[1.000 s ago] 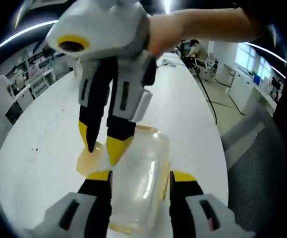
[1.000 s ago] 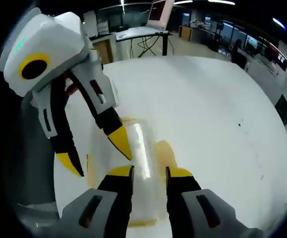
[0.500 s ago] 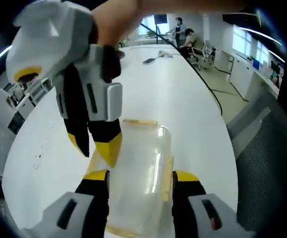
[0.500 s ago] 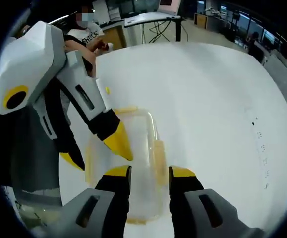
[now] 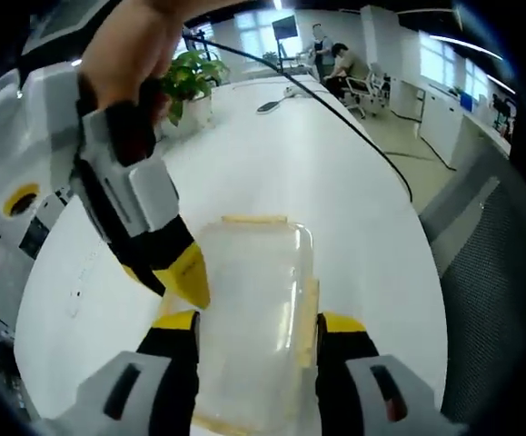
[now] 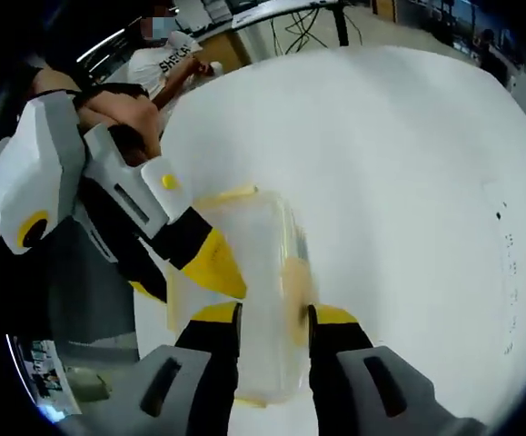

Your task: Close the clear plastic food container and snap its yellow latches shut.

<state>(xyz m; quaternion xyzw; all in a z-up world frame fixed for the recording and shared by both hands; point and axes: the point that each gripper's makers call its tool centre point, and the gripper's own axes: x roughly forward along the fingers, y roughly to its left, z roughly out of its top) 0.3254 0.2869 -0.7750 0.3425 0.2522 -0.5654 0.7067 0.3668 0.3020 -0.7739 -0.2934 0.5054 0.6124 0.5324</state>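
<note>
Both grippers over the closed container on the white table.

Left gripper (image 5: pixel 255 322) straddles the container (image 5: pixel 249 327), jaws apart; right gripper (image 6: pixel 273 313), parted too, above it (image 6: pixel 244 300); table (image 5: pixel 335 182); latch (image 5: pixel 253 219) at 12 o'clock.

The food container (image 5: pixel 253 309) is clear, glossy plastic with matt yellow latches (image 5: pixel 254 219); the white table (image 5: pixel 326 173) looks smooth and matt.

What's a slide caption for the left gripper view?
Both grippers over the clear container on the white table.
</note>
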